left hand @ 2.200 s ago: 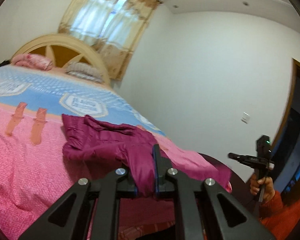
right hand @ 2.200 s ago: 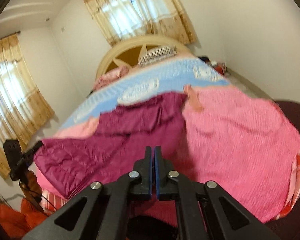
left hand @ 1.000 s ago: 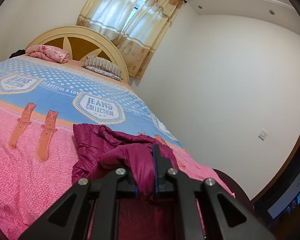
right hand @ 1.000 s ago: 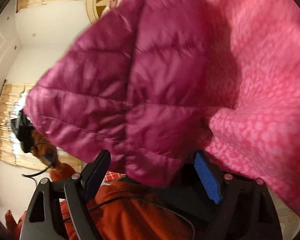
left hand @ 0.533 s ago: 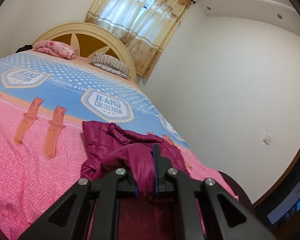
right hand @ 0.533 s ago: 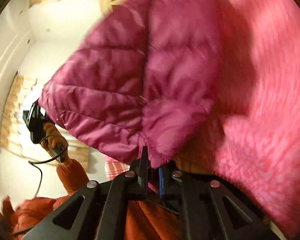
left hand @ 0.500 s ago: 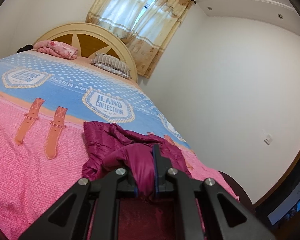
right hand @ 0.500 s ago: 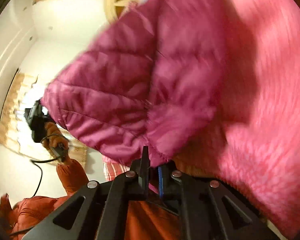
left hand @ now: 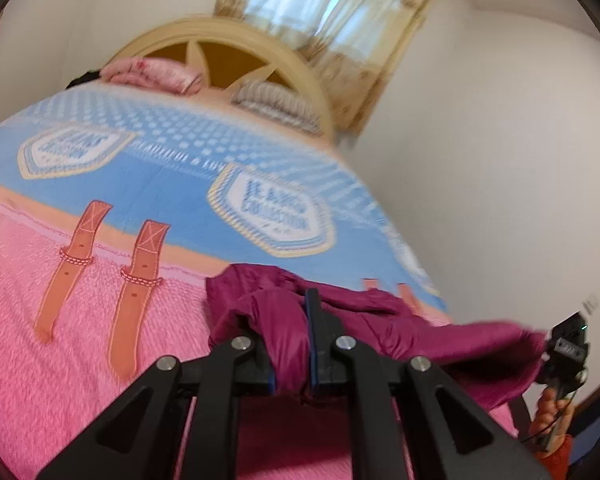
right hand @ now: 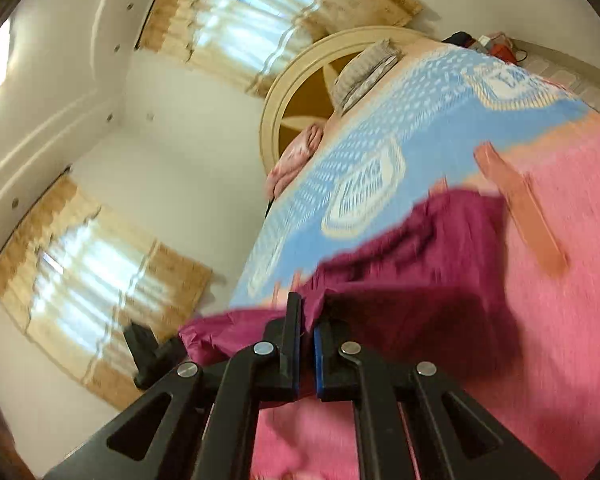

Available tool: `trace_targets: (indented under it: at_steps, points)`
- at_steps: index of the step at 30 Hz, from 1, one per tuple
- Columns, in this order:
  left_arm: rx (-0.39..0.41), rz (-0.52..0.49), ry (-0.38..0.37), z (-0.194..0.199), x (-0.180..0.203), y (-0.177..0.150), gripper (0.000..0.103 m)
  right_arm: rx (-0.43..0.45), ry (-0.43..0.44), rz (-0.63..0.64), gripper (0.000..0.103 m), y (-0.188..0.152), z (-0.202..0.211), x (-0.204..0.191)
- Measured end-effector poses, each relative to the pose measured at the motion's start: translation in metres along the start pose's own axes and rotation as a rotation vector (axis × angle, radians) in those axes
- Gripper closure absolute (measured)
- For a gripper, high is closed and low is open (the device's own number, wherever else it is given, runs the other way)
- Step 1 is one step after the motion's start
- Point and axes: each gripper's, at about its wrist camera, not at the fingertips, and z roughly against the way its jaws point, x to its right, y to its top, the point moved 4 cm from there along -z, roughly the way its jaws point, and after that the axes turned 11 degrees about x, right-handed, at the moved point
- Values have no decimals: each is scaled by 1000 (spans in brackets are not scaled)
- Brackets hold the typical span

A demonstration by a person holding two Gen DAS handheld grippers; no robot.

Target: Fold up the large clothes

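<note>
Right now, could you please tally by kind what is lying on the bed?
Purple jackets: 1, the purple jacket, gripped by both tongs
Pillows: 2, the pink pillow and the striped pillow
Bedspreads: 1, the pink-and-blue bedspread
Total: 4

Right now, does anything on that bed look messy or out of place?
Only the magenta puffer jacket: it lies crumpled across the pink-and-blue bedspread, not flat. The left gripper and the right gripper each pinch an edge of it. The pillows sit tidily by the headboard.
</note>
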Motion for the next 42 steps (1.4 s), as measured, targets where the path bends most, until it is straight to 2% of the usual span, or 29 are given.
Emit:
trace_targets:
  at_steps: [3,6,10,13,17,19,20,21,22,23,24,26,28,29,30,31,34,36,38,41,42]
  points:
    - [-60,2,49,-46,-15,2,92,9,-76,-20,99,27,-52,13]
    - [-131,-13,94,-94,-27,-1,89,20,-188,-61,99,46,-96,55]
    - [-217,-32,123,-147,-38,-12,84,-3,-318,-113,99,44,-138,108]
    - [-289,2,132,-172,-47,-18,80,-52,-427,-134,98,36,-158,144]
    - [-342,130,66,-181,-65,-12,71,-21,-397,-227,98,36,-156,167]
    - [-346,245,4,-178,-81,-3,60,9,-346,-263,98,41,-148,168]
    - [-324,297,-15,-173,-90,5,51,24,-325,-281,97,44,-142,168]
    - [-287,318,1,-168,-96,13,37,37,-310,-293,97,48,-137,167]
    - [-245,318,47,-161,-103,22,28,49,-304,-297,96,52,-133,166]
    - [-185,305,116,-147,-112,33,16,60,-297,-301,95,56,-127,164]
    - [-145,292,156,-137,-115,42,13,71,-297,-302,93,60,-123,161]
    - [-99,260,183,-120,-115,52,13,141,-295,-286,91,72,-109,150]
    - [-74,147,244,-108,-99,56,13,245,-388,-132,89,83,-91,121]
    - [-80,53,279,-109,-84,54,13,273,-438,3,89,85,-89,98]
    - [-85,-29,301,-110,-69,49,13,267,-468,116,89,82,-95,81]
    - [-89,-96,316,-111,-53,43,13,193,-490,270,89,72,-115,57]
    - [-106,-293,337,-129,2,13,13,-13,-500,467,89,32,-171,26]
    - [-93,-376,366,-148,30,1,13,-63,-534,491,89,13,-200,21]
    - [-67,-453,429,-167,48,-9,13,-85,-573,479,89,3,-227,28]
    - [-95,-506,545,-200,44,-26,13,-65,-710,588,89,-2,-253,51]
    - [-115,-497,559,-207,35,-31,13,-62,-721,590,89,-4,-255,59]
